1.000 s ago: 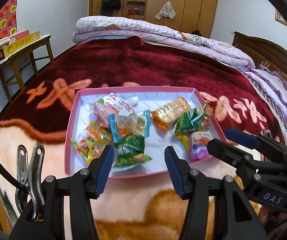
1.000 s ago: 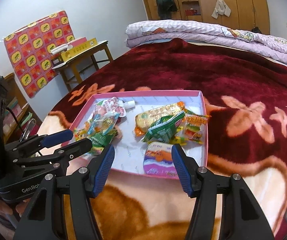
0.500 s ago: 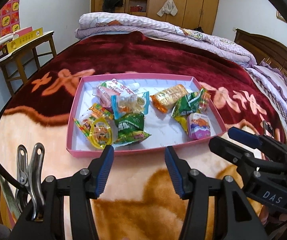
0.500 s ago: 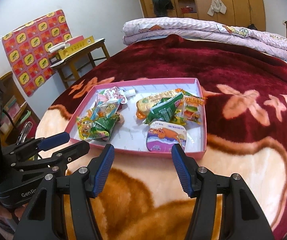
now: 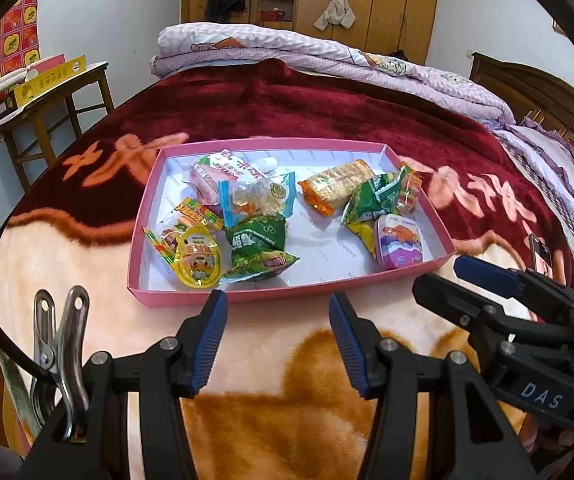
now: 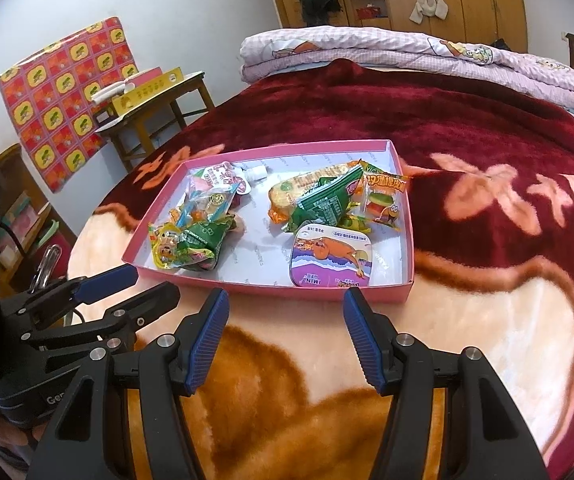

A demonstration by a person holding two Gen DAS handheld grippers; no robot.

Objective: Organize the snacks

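A shallow pink tray (image 5: pixel 247 294) (image 6: pixel 311 294) lies on the blanket-covered bed and holds several snacks: a purple tin (image 5: pixel 399 242) (image 6: pixel 329 256), green packets (image 5: pixel 259 244) (image 6: pixel 323 202), an orange cracker pack (image 5: pixel 337 184), a yellow jelly cup (image 5: pixel 198 260), a pink pouch (image 5: pixel 223 170) and a burger gummy pack (image 6: pixel 383 198). My left gripper (image 5: pixel 277 340) is open and empty, just short of the tray's near rim. My right gripper (image 6: pixel 285 344) is open and empty, also short of the near rim. Each gripper shows in the other's view.
A red and peach blanket (image 5: pixel 287 420) covers the bed. A folded purple quilt (image 5: pixel 307 52) lies at the far end. A wooden side table (image 5: pixel 47 96) with a yellow box stands to the left. A wardrobe (image 5: pixel 367 0) lines the back wall.
Both grippers have drawn back from the tray toward the bed's near edge; the tray now sits farther from the fingertips. Both stay open and empty.
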